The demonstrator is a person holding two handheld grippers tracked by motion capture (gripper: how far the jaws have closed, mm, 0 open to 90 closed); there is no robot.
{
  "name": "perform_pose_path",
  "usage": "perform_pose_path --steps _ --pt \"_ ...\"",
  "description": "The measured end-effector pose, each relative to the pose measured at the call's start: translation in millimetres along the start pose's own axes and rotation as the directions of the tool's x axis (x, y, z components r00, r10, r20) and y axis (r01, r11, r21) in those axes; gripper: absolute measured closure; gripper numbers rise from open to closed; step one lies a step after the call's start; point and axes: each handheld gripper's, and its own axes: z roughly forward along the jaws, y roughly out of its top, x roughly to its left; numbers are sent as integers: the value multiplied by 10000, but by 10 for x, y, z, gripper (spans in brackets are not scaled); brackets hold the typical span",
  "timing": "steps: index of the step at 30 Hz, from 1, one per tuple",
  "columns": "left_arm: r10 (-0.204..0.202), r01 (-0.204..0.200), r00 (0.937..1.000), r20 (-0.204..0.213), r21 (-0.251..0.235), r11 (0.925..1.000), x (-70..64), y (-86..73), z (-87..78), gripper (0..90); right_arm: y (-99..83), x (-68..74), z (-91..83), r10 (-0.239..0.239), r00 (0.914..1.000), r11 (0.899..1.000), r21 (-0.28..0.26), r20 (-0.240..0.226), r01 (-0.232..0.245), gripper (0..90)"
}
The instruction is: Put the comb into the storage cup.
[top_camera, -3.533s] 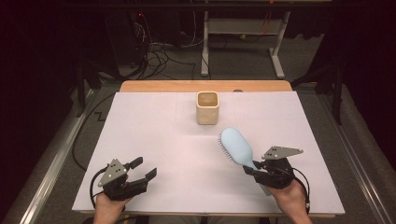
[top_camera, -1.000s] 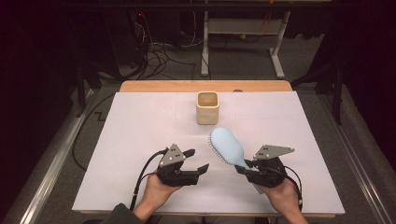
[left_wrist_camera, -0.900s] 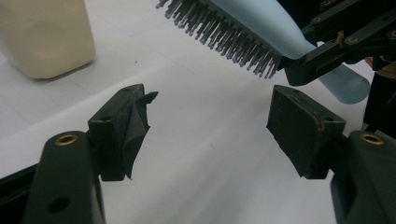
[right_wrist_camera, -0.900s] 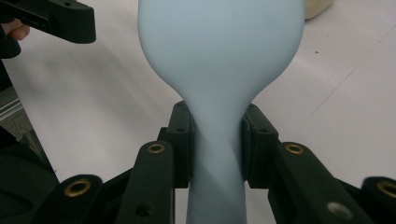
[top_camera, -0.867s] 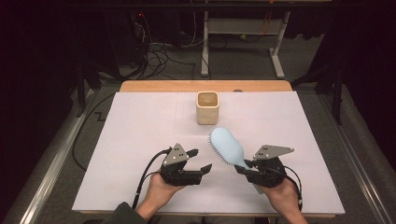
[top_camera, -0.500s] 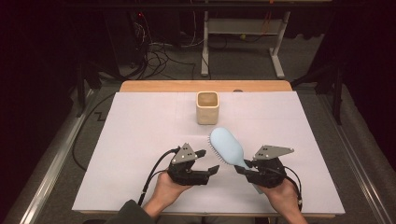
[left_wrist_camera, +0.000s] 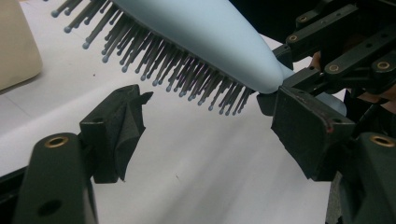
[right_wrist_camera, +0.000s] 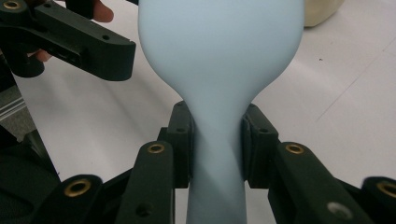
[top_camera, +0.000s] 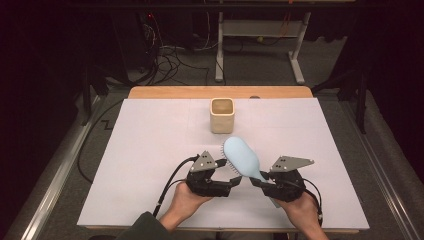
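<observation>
Across the counter (top_camera: pixel 150 150) our left claw (top_camera: pixel 231 184) has slid in from the left edge and now gapes wide under the hairbrush (top_camera: pixel 241 157), bristles hanging just above its jaws. We've got our right claw (top_camera: pixel 256 181) clamped on the pale blue handle, brush head raised off the counter, near the beige cup (top_camera: pixel 222 115).

Pale blue hairbrush (top_camera: pixel 242 159) with grey bristles (left_wrist_camera: pixel 187 74); beige cup (top_camera: pixel 222 115) at twelve o'clock; white tabletop (top_camera: pixel 150 145); black grippers.
</observation>
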Motion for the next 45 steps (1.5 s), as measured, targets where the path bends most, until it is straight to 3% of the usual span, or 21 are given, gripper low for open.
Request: perform_pose_path --steps 12,23,34,45 --pt "-230 229 9995 213 55 9997 9 89 96 245 35 5 37 -19 10000 9999 -102 -58 18 703" --pt "-457 458 9989 108 -85 9989 15 106 119 248 71 35 96 -122 9999 9999 -108 -90 121 704" --pt "-608 610 9980 161 -152 9980 22 119 163 233 71 77 102 -325 9991 9994 -128 265 328 704" --pt "-777 781 9966 279 -131 9969 32 137 181 217 85 94 109 -374 9991 9991 -178 200 377 704"
